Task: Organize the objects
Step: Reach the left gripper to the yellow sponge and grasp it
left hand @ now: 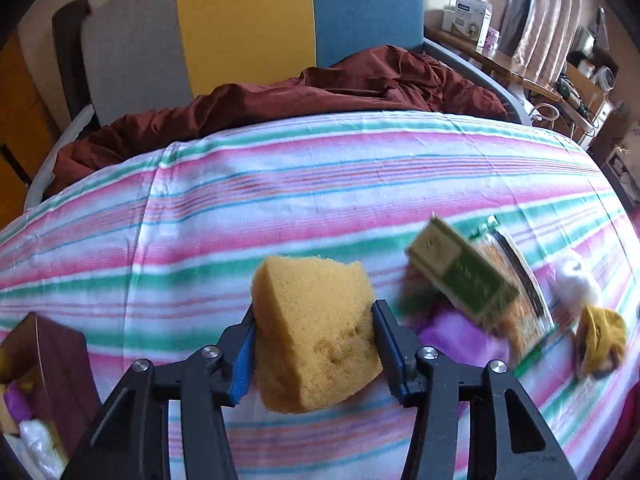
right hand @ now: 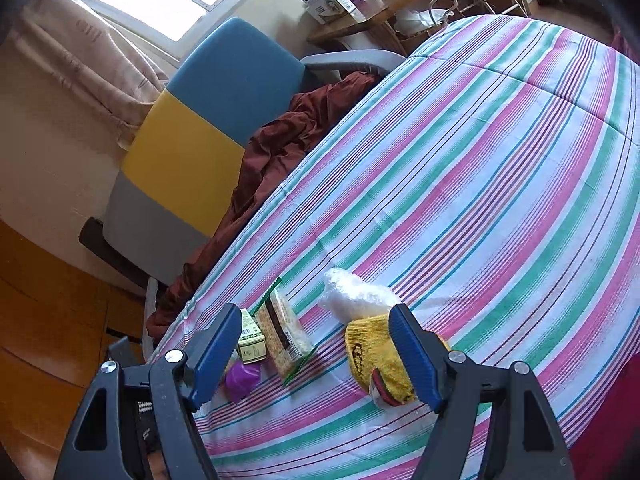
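My left gripper (left hand: 314,330) is shut on a yellow sponge (left hand: 316,332) and holds it above the striped bedspread (left hand: 280,200). To its right lie a green and cream box (left hand: 460,272), a snack packet (left hand: 520,300), a purple item (left hand: 452,336), a white plastic bag (left hand: 576,284) and a yellow glove (left hand: 600,340). My right gripper (right hand: 316,340) is open and empty above the same group: the box (right hand: 251,340), the packet (right hand: 284,332), the purple item (right hand: 242,378), the bag (right hand: 356,294) and the glove (right hand: 380,360) by its right finger.
A brown box (left hand: 52,364) holding some items stands at the lower left of the left wrist view. A crumpled maroon blanket (left hand: 300,96) lies at the head of the bed below a grey, yellow and blue headboard (left hand: 244,20). A cluttered wooden desk (left hand: 500,60) stands beside the bed.
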`<move>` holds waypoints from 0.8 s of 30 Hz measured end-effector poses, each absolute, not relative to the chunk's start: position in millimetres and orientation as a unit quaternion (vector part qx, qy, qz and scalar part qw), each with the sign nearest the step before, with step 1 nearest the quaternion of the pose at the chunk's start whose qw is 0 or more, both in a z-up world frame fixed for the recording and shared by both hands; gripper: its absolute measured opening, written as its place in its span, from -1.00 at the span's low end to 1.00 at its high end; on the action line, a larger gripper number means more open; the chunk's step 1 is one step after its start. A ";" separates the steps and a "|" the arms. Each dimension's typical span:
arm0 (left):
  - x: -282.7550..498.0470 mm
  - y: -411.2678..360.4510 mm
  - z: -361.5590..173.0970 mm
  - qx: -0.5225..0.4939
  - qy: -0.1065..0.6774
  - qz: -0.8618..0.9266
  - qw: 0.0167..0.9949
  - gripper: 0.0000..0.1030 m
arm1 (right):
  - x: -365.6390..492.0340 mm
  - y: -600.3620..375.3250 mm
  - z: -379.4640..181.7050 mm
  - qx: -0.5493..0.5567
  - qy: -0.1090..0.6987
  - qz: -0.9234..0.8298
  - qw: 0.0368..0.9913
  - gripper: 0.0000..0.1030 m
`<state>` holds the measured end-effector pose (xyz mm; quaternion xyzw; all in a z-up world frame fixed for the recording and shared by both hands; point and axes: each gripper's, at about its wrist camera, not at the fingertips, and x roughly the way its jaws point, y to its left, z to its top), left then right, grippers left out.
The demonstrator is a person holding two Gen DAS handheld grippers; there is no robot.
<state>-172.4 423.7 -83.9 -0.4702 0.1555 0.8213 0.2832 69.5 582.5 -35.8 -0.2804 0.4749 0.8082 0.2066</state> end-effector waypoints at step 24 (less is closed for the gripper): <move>3.0 318.3 -90.2 -0.442 0.113 0.801 0.388 -0.01 | 75.5 594.7 -52.1 -0.311 0.480 0.773 0.274 0.50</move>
